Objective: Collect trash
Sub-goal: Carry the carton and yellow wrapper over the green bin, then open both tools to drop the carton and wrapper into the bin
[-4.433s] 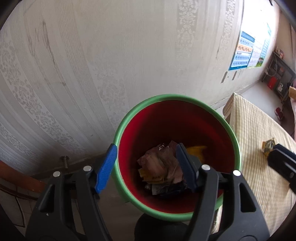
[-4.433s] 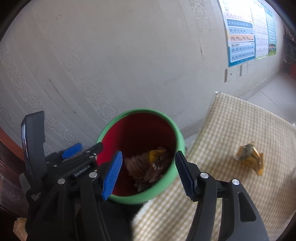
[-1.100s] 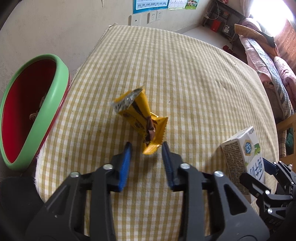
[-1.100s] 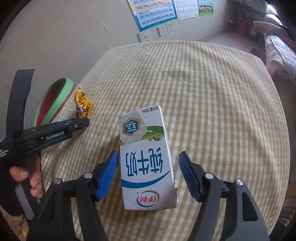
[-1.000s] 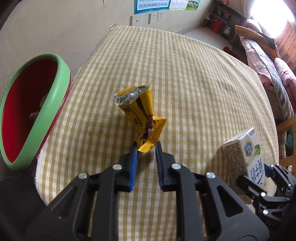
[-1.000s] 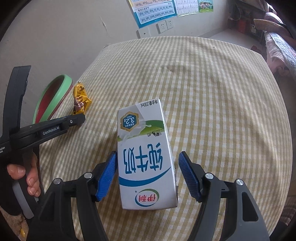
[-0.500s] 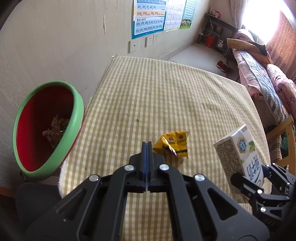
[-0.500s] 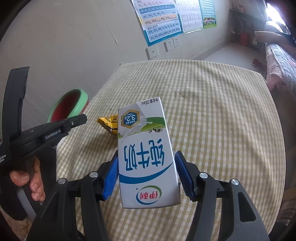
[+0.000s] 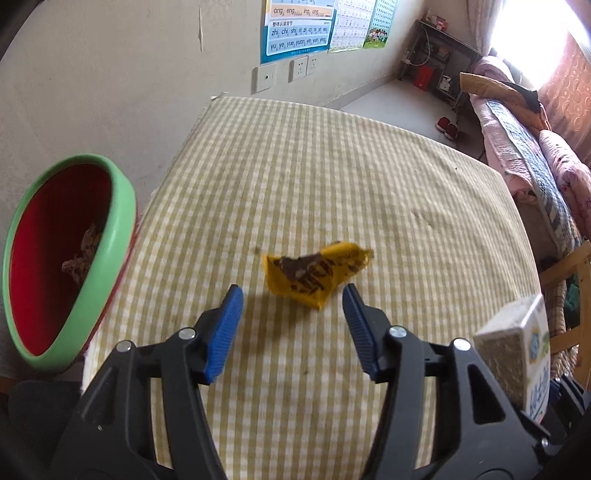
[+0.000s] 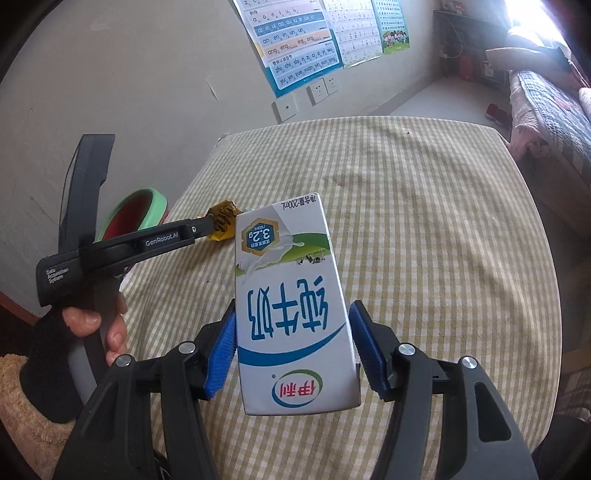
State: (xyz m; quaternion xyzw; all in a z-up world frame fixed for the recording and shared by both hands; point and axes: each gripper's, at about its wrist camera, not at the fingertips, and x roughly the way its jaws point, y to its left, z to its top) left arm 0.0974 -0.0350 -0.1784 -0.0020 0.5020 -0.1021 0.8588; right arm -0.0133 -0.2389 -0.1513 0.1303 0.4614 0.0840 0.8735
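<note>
Checked yellow-and-white cloth covers the counter [image 9: 332,177], which stands against a pale wall with alphabet posters [image 9: 297,27] and sockets, while a bed with patterned blankets [image 9: 532,147] runs along the far side of the room. A trash bin [image 9: 122,229] with a green rim and red inside stands just off the counter's near-left edge, low enough that anything carried over the edge can simply be let go into it; crumpled scraps already lie at its bottom.

On the cloth lies a yellow snack wrapper [image 9: 314,273], flattened and slightly crumpled, just ahead of the left hand-held gripper [image 9: 291,325]. Its jaws are opening, with nothing between the blue pads; the wrapper rests free on the cloth beyond the fingertips. A thin, slippery wrapper like this probably needs the pads brought down around a raised fold, so the wide spread looks like preparation for a fresh bite at it.

The right hand-held gripper [image 10: 291,350] holds a small milk carton [image 10: 291,302] clear of the counter, blue pads pressing its two narrow sides near the base, printed face toward the camera and upside down. Gripping the flat sides keeps the box from twisting on its way to the bin. In the right wrist view a person's hand [image 10: 98,325] grips the handle of the left tool, which points toward the wrapper and the bin beyond it.
</note>
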